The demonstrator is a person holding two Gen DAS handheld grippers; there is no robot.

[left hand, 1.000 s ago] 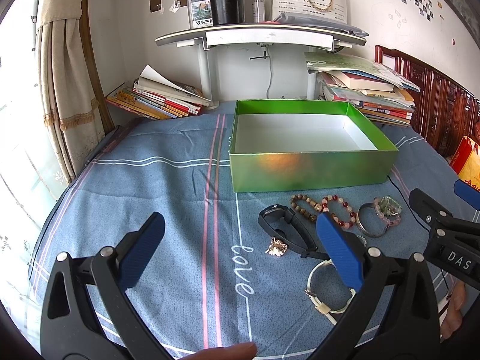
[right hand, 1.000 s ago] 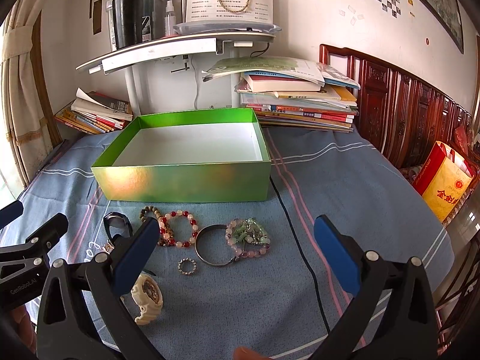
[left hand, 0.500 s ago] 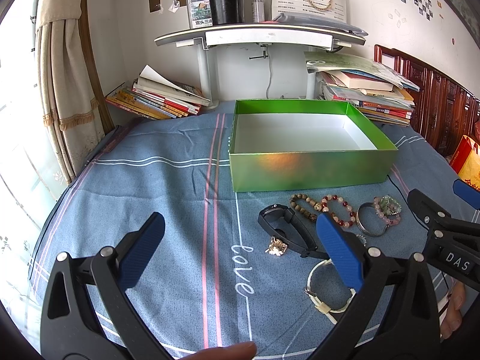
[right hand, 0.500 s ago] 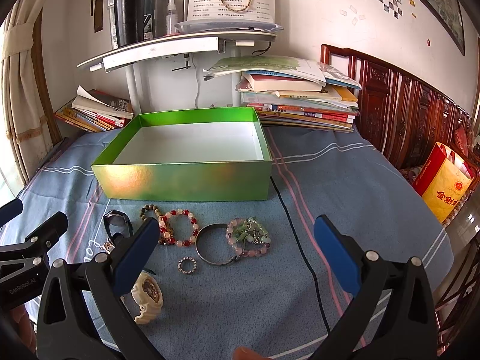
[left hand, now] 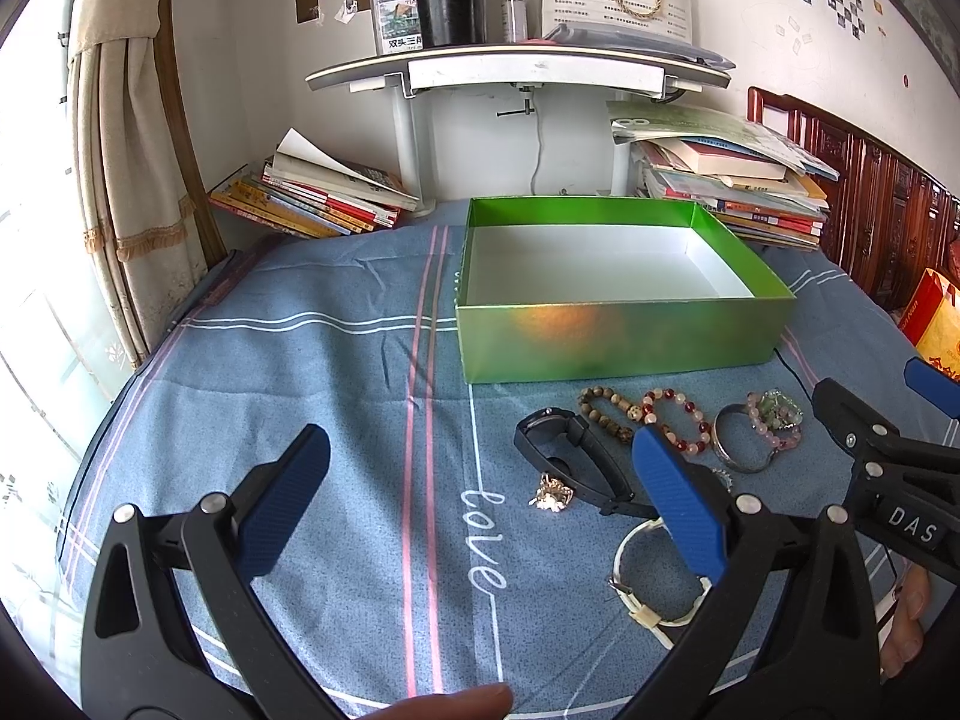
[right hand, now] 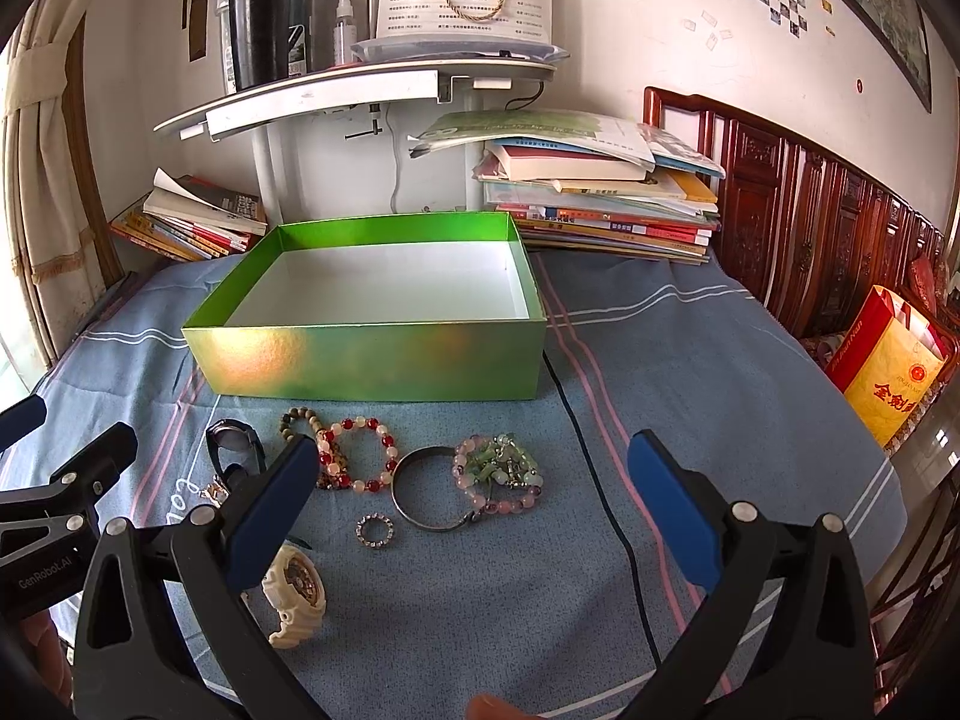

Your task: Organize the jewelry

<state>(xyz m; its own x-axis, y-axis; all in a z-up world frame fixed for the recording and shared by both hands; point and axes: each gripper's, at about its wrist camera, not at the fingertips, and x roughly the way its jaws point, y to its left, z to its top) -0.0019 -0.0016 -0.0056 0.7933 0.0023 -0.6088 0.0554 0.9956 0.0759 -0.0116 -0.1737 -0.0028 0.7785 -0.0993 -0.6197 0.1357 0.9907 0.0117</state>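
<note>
An open green box (left hand: 618,348) (right hand: 372,360) with a white, bare inside stands on the blue cloth. In front of it lie a black watch (left hand: 570,450) (right hand: 234,444), a brown bead bracelet (left hand: 603,414), a red and white bead bracelet (right hand: 360,462) (left hand: 675,426), a metal bangle (right hand: 429,489) (left hand: 735,447), a pink and green bead bracelet (right hand: 498,474) (left hand: 774,417), a small ring (right hand: 374,531), a gold brooch (left hand: 551,493) and a white watch (right hand: 294,594) (left hand: 654,582). My left gripper (left hand: 480,504) is open above the cloth, left of the jewelry. My right gripper (right hand: 474,510) is open above the jewelry.
Stacks of books (right hand: 600,204) (left hand: 312,198) lie behind the box, under a white shelf (right hand: 360,90). A black cable (right hand: 600,480) runs across the cloth right of the jewelry. A wooden bed rail (right hand: 810,204) and a yellow bag (right hand: 888,372) are at the right.
</note>
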